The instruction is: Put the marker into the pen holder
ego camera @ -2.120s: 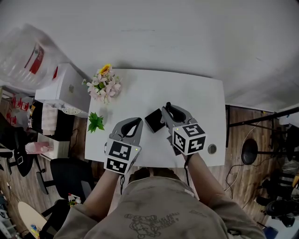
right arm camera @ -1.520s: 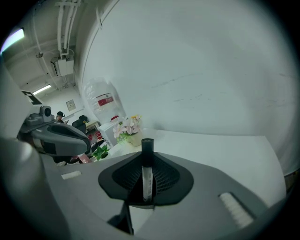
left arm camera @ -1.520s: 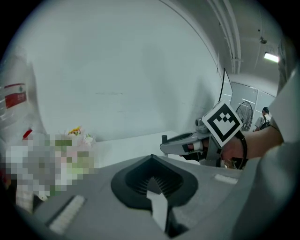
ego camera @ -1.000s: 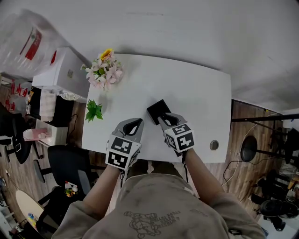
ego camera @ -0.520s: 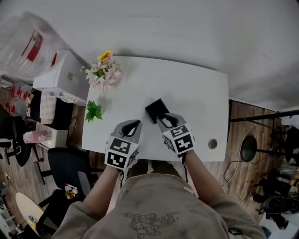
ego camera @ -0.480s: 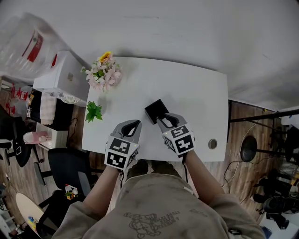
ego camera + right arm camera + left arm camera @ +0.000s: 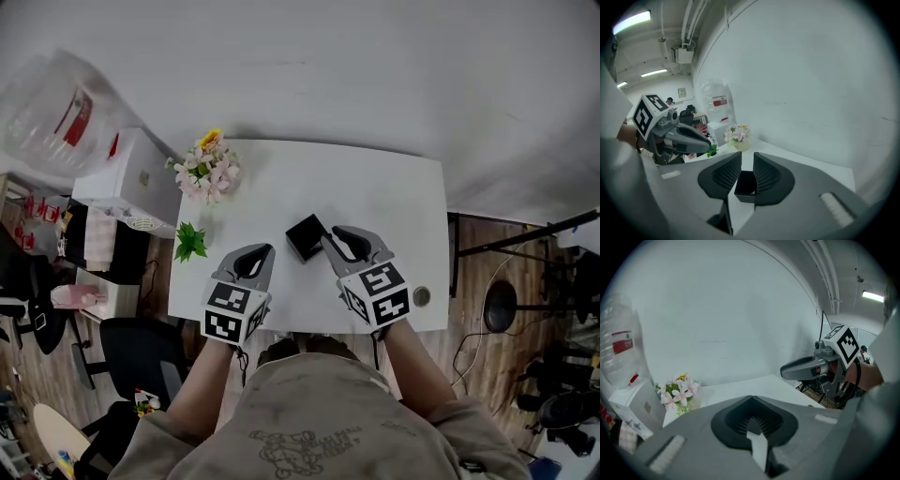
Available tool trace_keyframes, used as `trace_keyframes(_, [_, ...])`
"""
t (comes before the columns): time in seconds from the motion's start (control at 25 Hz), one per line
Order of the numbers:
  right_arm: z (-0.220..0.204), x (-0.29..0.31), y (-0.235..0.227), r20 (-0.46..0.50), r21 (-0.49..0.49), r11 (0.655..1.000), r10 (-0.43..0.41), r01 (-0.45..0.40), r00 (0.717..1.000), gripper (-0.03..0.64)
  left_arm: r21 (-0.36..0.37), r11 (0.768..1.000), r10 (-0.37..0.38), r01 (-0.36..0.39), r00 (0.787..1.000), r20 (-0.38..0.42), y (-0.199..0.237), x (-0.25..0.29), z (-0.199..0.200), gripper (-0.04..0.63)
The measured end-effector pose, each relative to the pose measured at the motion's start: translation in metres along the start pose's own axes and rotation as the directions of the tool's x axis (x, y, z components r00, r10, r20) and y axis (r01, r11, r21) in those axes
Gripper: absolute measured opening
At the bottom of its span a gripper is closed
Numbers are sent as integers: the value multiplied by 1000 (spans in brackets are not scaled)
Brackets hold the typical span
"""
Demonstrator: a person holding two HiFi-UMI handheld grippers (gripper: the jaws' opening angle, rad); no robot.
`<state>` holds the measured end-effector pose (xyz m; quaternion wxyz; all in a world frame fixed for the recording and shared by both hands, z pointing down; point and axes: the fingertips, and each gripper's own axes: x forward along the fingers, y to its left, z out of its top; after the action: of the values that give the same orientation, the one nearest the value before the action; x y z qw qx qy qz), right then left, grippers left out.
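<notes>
Black and square, the pen holder (image 7: pixel 305 237) stood upright on the white worktop (image 7: pixel 375 192), in its near half and between the two grippers. The right gripper (image 7: pixel 747 160) hung just beside it on the person's right. Its jaws were parted by a narrow gap with nothing caught in them, and through that gap the right gripper view showed the holder beyond. The left gripper (image 7: pixel 751 404) hovered over the near part of the worktop, a little apart from the holder, with its jaws pressed together and empty.

No marker showed anywhere: not on the worktop, not in either pair of jaws, not standing proud of the holder's rim (the inside of the holder was too dark to read). So I could not tell where the marker was. With both grippers empty and nothing lying loose on the worktop, I judged that it had most likely gone into the holder already. That would put the task at or near its end, with only the grippers to draw clear. If the marker lay somewhere out of sight, though, everything was yet to do.

A bunch of flowers (image 7: pixel 208 169) and a small green plant (image 7: pixel 190 242) stood at the worktop's left side, well apart from the holder.
</notes>
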<state>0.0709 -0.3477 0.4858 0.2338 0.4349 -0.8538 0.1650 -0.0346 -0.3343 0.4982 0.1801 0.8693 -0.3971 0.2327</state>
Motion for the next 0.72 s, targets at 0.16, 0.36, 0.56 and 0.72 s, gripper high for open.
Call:
trace_keyframes(0.16, [37,-27,-4,87,-31,999,-10,13,996,93,24,1000,19,-20,999,46,4,-10,24,0])
trace_keyframes(0.36, [79,-59,-7,201,-52,998,-26,37,979,60,29,999,14,-19,987,159,3,-31,67,0])
trace_keyframes(0.56, [109,-90,-4,303,-65,997,-25,47,953,29,89,995,25,-49,965,261,-7,-58,107,0])
trace_keyframes(0.72, [126,-112,3,369,-71,997,-5,34,930,29,95,995,-3,-26,956,294,-15,-70,120,0])
